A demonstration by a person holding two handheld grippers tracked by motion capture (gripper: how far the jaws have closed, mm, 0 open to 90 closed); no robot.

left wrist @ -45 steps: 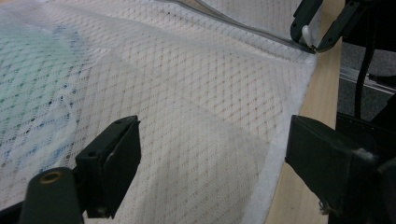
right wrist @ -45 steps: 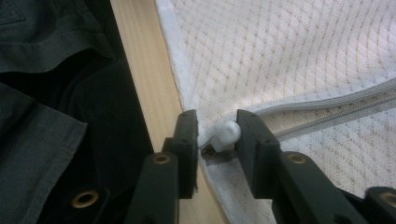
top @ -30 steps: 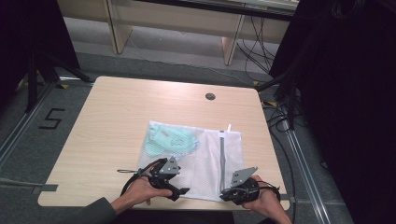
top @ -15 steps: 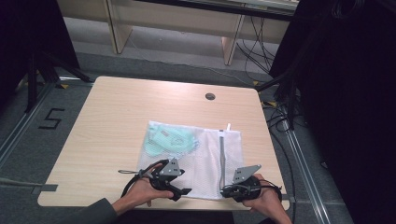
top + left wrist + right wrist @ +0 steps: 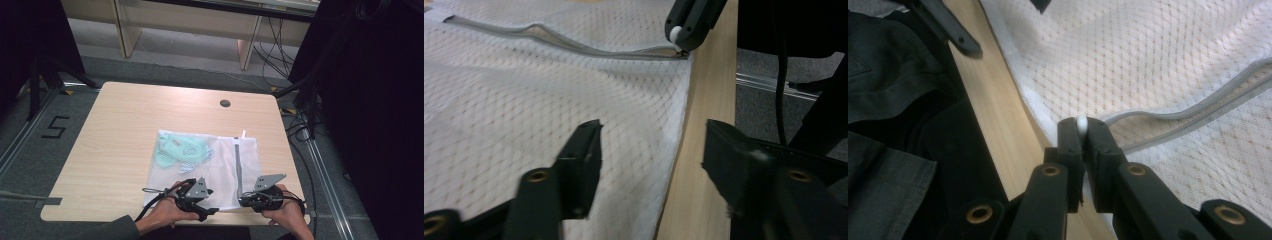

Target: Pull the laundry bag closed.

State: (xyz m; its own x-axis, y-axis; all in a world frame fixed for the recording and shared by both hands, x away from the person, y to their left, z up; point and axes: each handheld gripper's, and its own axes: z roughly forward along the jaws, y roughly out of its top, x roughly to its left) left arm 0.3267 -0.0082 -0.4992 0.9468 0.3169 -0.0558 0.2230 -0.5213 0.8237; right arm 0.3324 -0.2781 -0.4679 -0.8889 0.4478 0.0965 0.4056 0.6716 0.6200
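- Mesh laundry bag [image 5: 210,170], white, lies flat at the near edge of the wooden table [image 5: 125,130], its hem just inside the table's front lip; a pale green garment [image 5: 182,150] shows through the netting in the far left part.
- Right gripper [image 5: 1081,131]: jaws pinched together on the small white zipper pull [image 5: 1081,121] at the near end of the grey zipper [image 5: 238,165].
- Left gripper [image 5: 649,160]: jaws part-way apart and just been closing, straddling the bag's near hem, one jaw over the mesh, the other over bare table; pads not yet pressing on the fabric.
- Step in hand, as judged: anchoring the bag so the zipper can be run.
- Next move calls for the left jaws to finish clamping the hem, then a steady pull of the slider along the zipper toward the far edge while the fabric stays taut.
- Far field: cable hole [image 5: 225,103] in the tabletop, well apart from the bag.
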